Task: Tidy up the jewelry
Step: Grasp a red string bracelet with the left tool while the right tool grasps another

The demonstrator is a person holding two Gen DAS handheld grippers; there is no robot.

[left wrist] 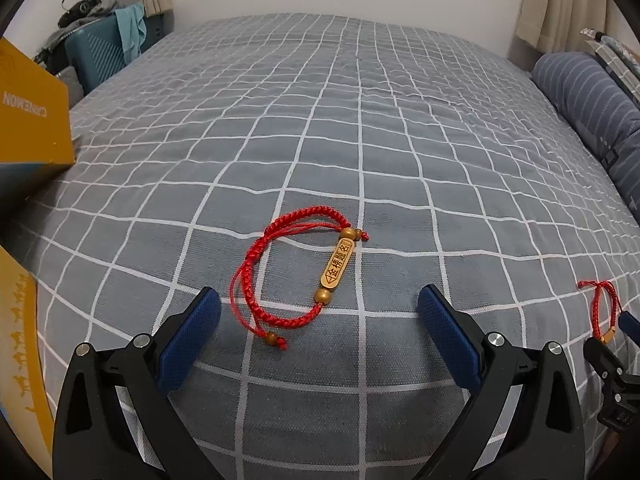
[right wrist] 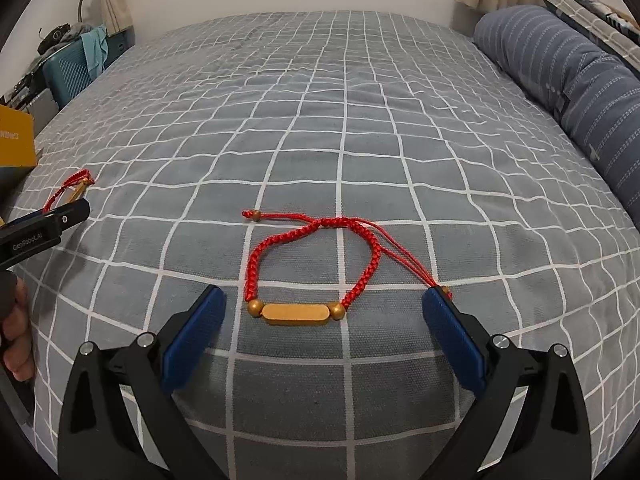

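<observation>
Two red braided bracelets lie flat on the checked grey bedspread point(left wrist: 360, 128). The first bracelet point(left wrist: 298, 276), seen from the left wrist, carries a wooden plate point(left wrist: 339, 267) carved with characters; the plate's long axis runs from about seven o'clock up to one o'clock, with a bead at each end and the cord loop swung out toward nine o'clock. It sits just ahead of the left gripper point(left wrist: 319, 311), between the lines of the two spread blue pads, touching neither.

The second bracelet point(right wrist: 316, 268) lies with its plain plate point(right wrist: 295, 314) running straight across, nine to three o'clock, loop arching away toward twelve. The right gripper point(right wrist: 324, 314) stands wide open around it, the plate between the tips; a loose cord tail reaches the tip at three o'clock, and I cannot tell whether they touch.

A yellow box point(left wrist: 28, 120) stands at nine o'clock, a striped bolster point(right wrist: 568, 80) along the bed's edge at two o'clock.
</observation>
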